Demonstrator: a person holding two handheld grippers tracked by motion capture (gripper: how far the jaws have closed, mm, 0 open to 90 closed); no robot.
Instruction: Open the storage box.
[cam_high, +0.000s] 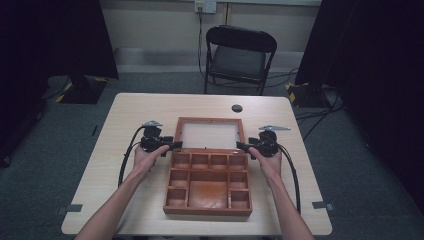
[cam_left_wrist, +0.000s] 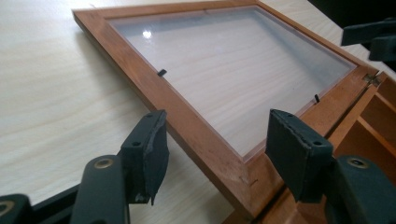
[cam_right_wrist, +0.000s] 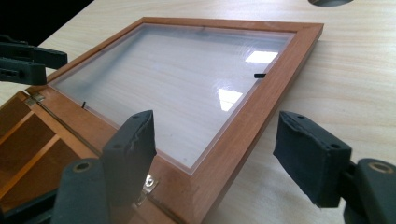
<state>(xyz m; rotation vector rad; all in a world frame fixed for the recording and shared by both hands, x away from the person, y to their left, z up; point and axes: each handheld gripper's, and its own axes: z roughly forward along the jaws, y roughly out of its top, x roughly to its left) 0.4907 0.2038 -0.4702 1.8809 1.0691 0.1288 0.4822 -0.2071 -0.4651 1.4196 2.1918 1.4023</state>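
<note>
Fingers (cam_left_wrist: 149, 149) of our left gripper (cam_left_wrist: 219, 154) stand spread apart and grip nothing; between them lies the lid's (cam_left_wrist: 187, 121) wooden frame, near its hinged corner. Our right gripper (cam_right_wrist: 229, 154) has its fingers (cam_right_wrist: 310, 156) parted as well, astride the lid's opposite side rail, and we see no contact with the wood. From above, our left gripper (cam_high: 176, 145) sits just beside the box's (cam_high: 208, 185) left hinge corner and our right gripper (cam_high: 241, 146) just beside its right one, each held in a hand (cam_high: 148, 156).

We see the box lying open in the middle of the bench (cam_high: 125, 120), its lid (cam_high: 210, 134) folded flat back on the far side, with a clear pane (cam_right_wrist: 187, 88) in the frame. On the near side of the lid, the tray's compartments (cam_high: 207, 181) look empty. Beyond the box a dark round hole (cam_high: 237, 108) sits in the bench, and farther off stands a black folding chair (cam_high: 239, 56).
</note>
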